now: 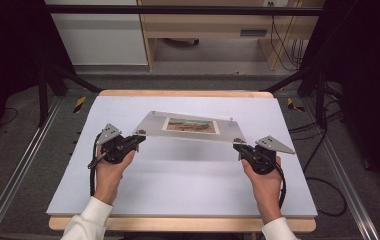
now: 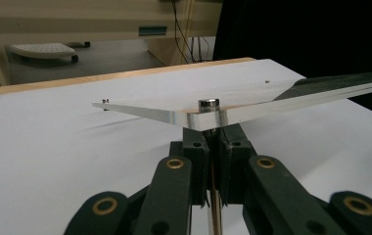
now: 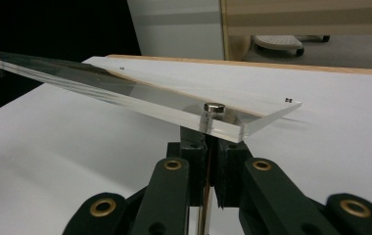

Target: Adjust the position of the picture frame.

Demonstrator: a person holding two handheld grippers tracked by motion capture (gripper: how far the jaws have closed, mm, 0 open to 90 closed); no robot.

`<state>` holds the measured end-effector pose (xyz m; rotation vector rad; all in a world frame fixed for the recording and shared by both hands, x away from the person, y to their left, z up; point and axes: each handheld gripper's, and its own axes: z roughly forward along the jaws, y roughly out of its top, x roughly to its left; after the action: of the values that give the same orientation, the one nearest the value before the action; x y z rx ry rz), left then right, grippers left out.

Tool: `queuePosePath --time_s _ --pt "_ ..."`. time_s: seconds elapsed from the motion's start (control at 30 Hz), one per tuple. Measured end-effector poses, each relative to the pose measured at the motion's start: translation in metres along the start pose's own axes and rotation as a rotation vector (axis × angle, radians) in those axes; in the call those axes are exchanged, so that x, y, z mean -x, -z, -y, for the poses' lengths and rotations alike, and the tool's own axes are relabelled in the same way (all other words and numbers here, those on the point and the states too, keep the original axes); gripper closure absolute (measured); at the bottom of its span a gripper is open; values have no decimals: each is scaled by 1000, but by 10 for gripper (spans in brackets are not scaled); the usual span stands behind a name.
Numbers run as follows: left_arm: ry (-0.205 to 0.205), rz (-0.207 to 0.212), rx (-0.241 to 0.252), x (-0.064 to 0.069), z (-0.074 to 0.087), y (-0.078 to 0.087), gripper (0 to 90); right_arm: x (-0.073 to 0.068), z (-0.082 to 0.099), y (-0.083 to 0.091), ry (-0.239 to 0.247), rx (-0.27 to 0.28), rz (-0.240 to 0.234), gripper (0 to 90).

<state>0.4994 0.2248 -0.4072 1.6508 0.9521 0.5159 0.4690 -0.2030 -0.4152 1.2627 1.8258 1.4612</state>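
Observation:
A clear acrylic picture frame point(image 1: 153, 122) with a brownish print point(image 1: 190, 125) inside hangs above the white table mat point(image 1: 178, 185), its near edge raised. My left gripper point(image 1: 139, 136) is shut on the frame's near left corner, and my right gripper point(image 1: 238, 145) is shut on its near right corner. In the left gripper view the jaws point(image 2: 214, 142) pinch a metal post under the plate point(image 2: 164, 105), below a round silver cap point(image 2: 208, 103). The right gripper view shows the same: jaws point(image 3: 210, 147) closed on the post beneath the plate point(image 3: 140, 95) and its cap point(image 3: 214, 106).
The mat lies on a wooden table point(image 1: 178, 93) with its far edge showing. Black rig posts point(image 1: 43, 85) stand at both sides, and cables point(image 1: 323, 190) trail on the floor to the right. A wooden desk point(image 1: 203, 30) stands beyond the table.

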Motion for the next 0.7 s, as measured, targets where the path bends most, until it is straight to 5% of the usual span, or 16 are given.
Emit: queuePosePath --time_s 0.7 --pt "11 -48 34 -17 2 15 827 -8 -12 -34 8 -9 -42 848"
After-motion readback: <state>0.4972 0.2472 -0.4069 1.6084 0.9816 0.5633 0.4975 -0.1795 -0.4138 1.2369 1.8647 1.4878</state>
